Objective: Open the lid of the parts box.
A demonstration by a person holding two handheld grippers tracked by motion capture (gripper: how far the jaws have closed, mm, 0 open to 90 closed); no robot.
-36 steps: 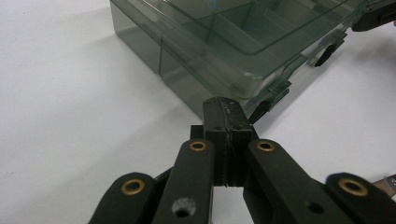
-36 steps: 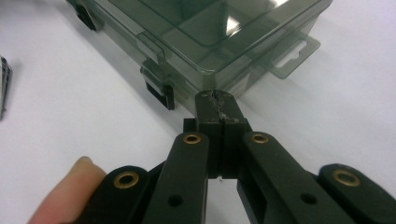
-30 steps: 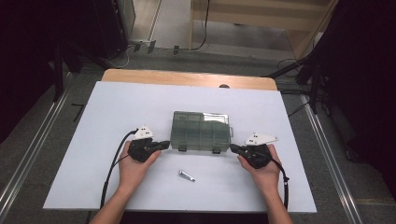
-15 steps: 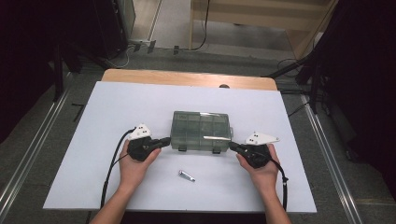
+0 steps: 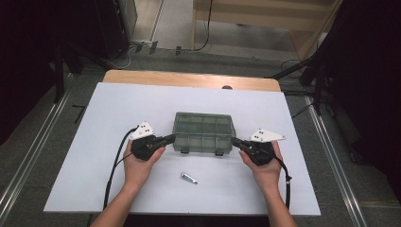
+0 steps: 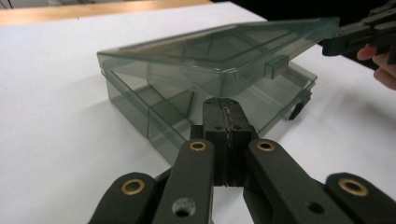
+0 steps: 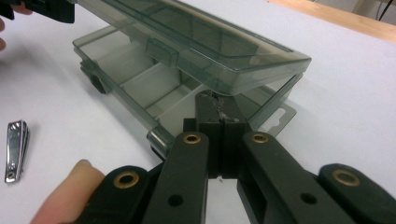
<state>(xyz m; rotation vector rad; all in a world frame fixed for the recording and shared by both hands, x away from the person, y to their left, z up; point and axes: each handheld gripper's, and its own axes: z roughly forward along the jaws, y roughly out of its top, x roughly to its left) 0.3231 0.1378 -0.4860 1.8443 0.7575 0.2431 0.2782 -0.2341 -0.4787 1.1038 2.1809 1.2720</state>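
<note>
Centrally on tabletop: compartment box [image 5: 203, 132], lid [image 6: 219, 49] raised.
Left gripper [image 5: 171, 138]: jaws closed, under lid's end.
Right gripper [image 5: 235, 141]: likewise.

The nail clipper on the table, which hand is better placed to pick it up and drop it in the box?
Probably the left. The nail clipper lies nearer the left gripper than the right gripper. Both have shut jaws propping the lid of the box, so the right would have to hold it alone.
</note>
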